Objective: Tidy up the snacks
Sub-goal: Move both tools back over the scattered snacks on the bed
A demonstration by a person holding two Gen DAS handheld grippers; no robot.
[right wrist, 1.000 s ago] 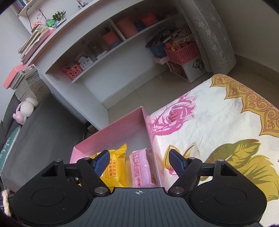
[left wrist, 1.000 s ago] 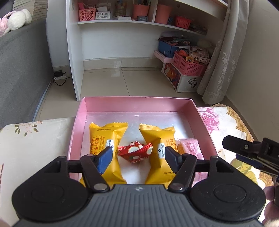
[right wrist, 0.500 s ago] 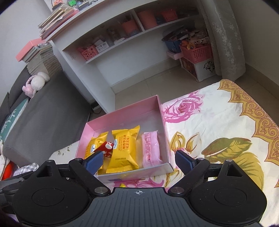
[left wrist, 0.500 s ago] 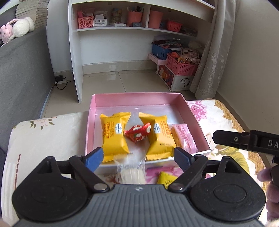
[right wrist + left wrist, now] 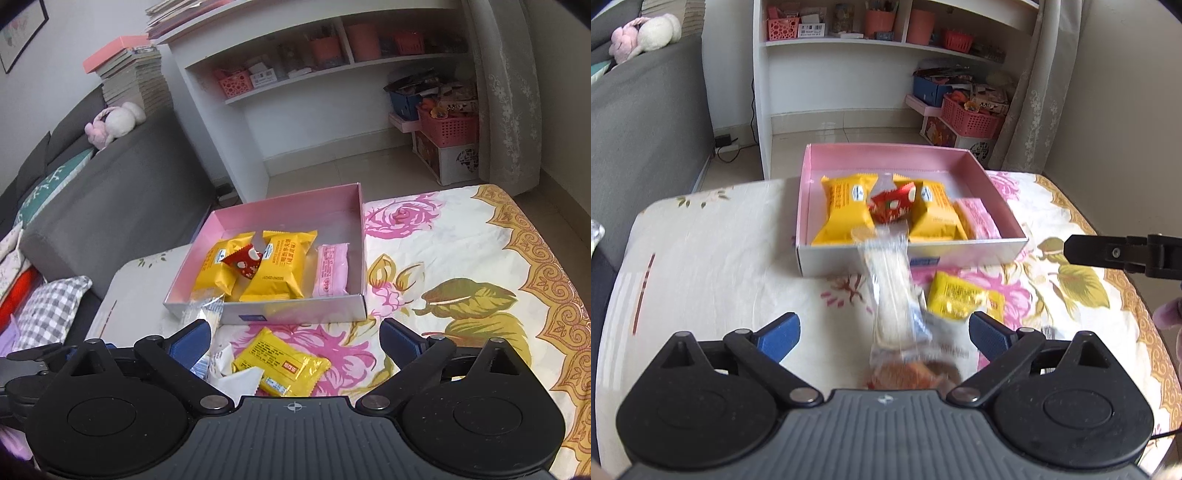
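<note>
Left gripper [image 5: 884, 330] just spread wide, nothing clamped; long clear-wrapped wafer packet [image 5: 888, 284] lying loose between its blue pads. Right gripper [image 5: 295, 341] also freshly spread, gripping nothing, flat yellow foil snack packet [image 5: 282, 365] between. Beyond both, shallow pink cardboard box [image 5: 295, 314] holding more wrapped snacks.

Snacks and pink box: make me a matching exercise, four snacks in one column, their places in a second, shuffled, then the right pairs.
Things:
1. red packet
2. pink packet
3. small yellow packet
4. clear long packet

Places:
A. on the cloth in front of the pink box, lying flat
B. inside the box, by its right wall
C. leaning over the box's front wall
D. inside the box, between two big yellow packets

Pairs: 1-D, 2-B, 3-A, 4-C
</note>
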